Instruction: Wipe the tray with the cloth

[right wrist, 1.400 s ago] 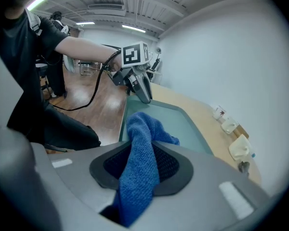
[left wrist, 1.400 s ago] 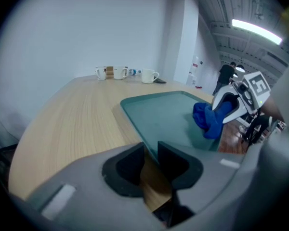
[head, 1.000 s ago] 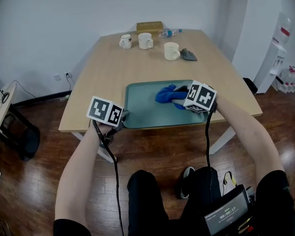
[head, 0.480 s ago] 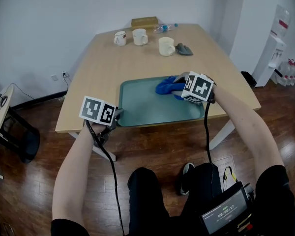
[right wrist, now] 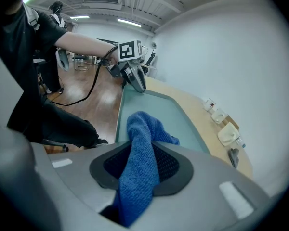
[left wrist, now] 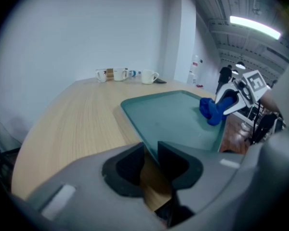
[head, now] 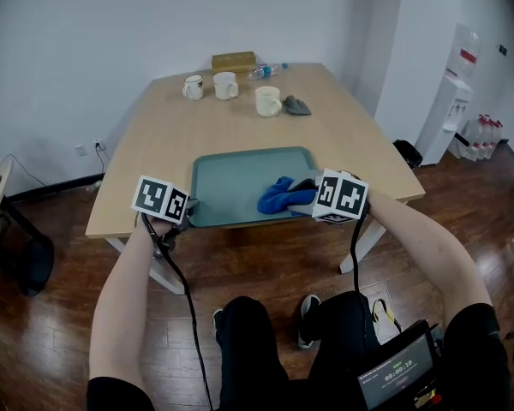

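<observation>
A teal tray (head: pixel 236 174) lies on the near part of the wooden table (head: pixel 163 135). My left gripper (head: pixel 191 205) is shut on the rim at the tray's near-left corner; in the left gripper view the rim (left wrist: pixel 140 139) runs straight between the jaws of the left gripper (left wrist: pixel 151 157). My right gripper (head: pixel 302 197) is shut on a blue cloth (head: pixel 278 195), which rests on the tray near its front right edge. In the right gripper view the cloth (right wrist: pixel 140 143) hangs between the pads over the tray (right wrist: pixel 156 110), and the left gripper (right wrist: pixel 133 79) shows beyond.
Three white mugs (head: pixel 225 85) stand at the table's far end, with a grey rag (head: pixel 297 105), a plastic bottle (head: pixel 265 70) and a cardboard box (head: pixel 233 61). The table's front edge (head: pixel 265 228) lies just below the tray. A water dispenser (head: pixel 450 110) stands at the right.
My right gripper has drawn the blue cloth across the tray, from the far right part toward the front edge. The left gripper has kept its hold on the tray's corner.
</observation>
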